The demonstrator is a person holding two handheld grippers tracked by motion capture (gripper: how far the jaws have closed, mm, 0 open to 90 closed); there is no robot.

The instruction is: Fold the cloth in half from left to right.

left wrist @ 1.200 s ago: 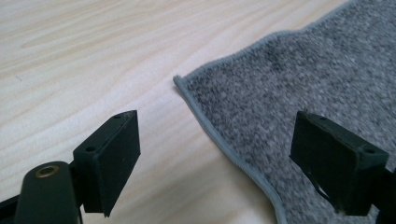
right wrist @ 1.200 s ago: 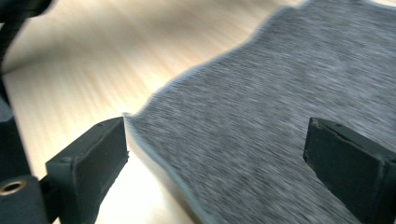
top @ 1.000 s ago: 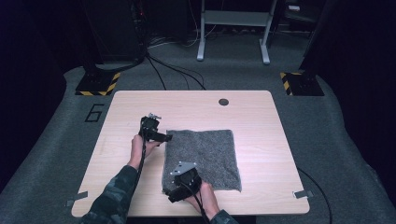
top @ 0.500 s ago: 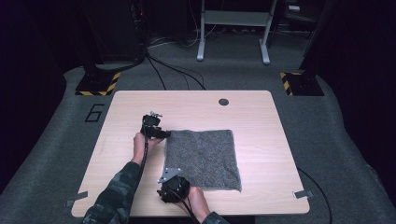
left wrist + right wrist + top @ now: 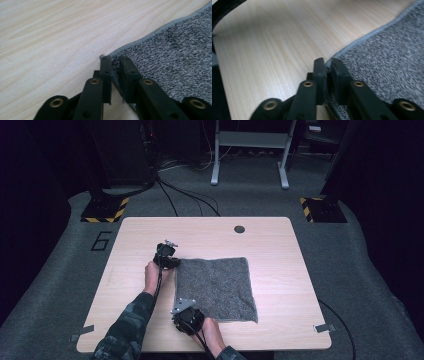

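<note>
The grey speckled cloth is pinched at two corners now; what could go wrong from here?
1. Both grippers, left and right, have just closed on only the hemmed corners of the grey speckled cloth, so a corner might slip out when lifted.
2. Uneven pulling could drag the cloth crooked across the light wooden table.

The cloth lies flat on the table, a little toward the near edge. The left gripper sits at the cloth's far left corner, the right gripper at its near left corner. Beyond the cloth, near the table's far edge, lies a round cap.
</note>
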